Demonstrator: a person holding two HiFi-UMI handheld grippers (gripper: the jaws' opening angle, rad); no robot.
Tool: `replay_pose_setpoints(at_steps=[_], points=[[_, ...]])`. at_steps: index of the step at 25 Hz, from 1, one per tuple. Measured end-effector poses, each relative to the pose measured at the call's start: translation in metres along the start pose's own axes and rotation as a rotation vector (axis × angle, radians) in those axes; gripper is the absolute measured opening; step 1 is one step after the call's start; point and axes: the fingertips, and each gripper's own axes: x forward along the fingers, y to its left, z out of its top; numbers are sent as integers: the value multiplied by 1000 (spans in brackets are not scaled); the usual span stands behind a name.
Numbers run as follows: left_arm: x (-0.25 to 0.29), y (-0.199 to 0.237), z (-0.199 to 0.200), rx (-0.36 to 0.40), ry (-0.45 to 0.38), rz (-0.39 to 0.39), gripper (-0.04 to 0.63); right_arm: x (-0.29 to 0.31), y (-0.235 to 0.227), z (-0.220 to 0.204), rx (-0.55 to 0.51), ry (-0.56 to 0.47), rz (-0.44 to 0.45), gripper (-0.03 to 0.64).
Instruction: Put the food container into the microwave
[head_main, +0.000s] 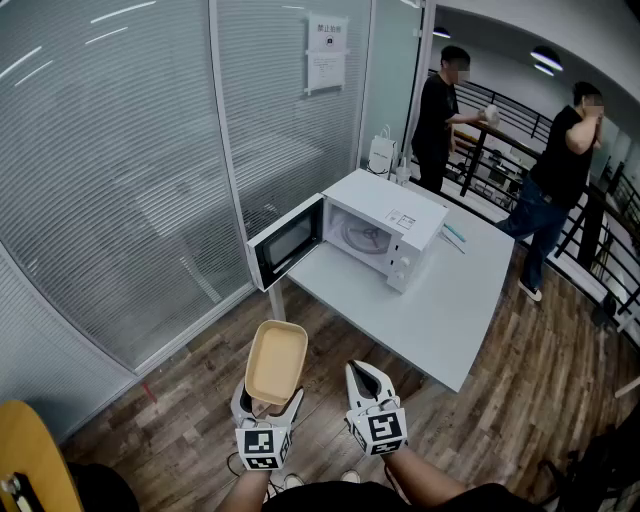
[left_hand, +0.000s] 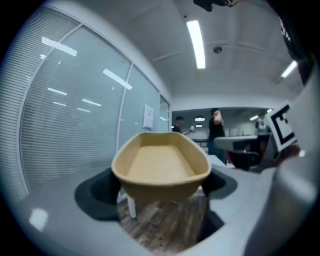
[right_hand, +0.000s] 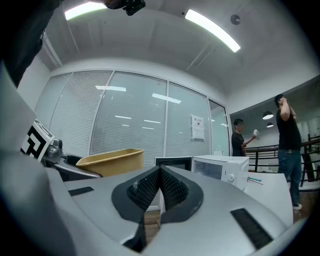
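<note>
Left to right:

- Frosted glass partition with blinds (head_main: 120, 170) along the left. Not relevant to the move.
- Left gripper (head_main: 271, 402): its fingers (left_hand: 95, 194) are clamped either side of the near end of the tan shallow oblong plastic food container (head_main: 276, 360). The opening is only as wide as the container. It is carried roughly level and open side up, and it looks empty. It is in the air over the wood plank floor (head_main: 190, 400), well apart from the bench.
- Right gripper (head_main: 360, 372): just beside the left one. The ribbed fingers (right_hand: 145, 190) are pressed together with nothing between them, so it is free.
- White microwave oven (head_main: 390, 225): sits at the near-left end of the white bench (head_main: 450, 300). The black-windowed door (head_main: 288, 240) is swung wide open to the left. The glass turntable (head_main: 358, 236) is visible and the cavity looks clear.
- Two people in dark tops stand by the railing (head_main: 520, 125) at far right, off the path.

Status, as I judge it: pickup is done and the door is already open. What's left is to close the gap to the bench, line the container up with the opening, slide it onto the turntable and let go. Roughly half way, since no placement has started.
</note>
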Motion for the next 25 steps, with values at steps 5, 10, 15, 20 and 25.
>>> replay_pose_setpoints(at_steps=[5,10,15,20,25], points=[[-6,-11,1,2,-2,-9,494,-10,-1,3,-7,-12,-1,6],[-16,-6,8,2,-26,-7,494,-13,8,9,-36,-19,-3,6],[-32,2,6,-9,-35,-9,494,-20,24,12,-44,-19,-13,6],[-42,8,4,-10,-41,-27,494,-26,36,22,-11,-72,-36,6],[-49,14,-1,-6,-40,-59,494,-27,48,19,3,-60,-72,6]])
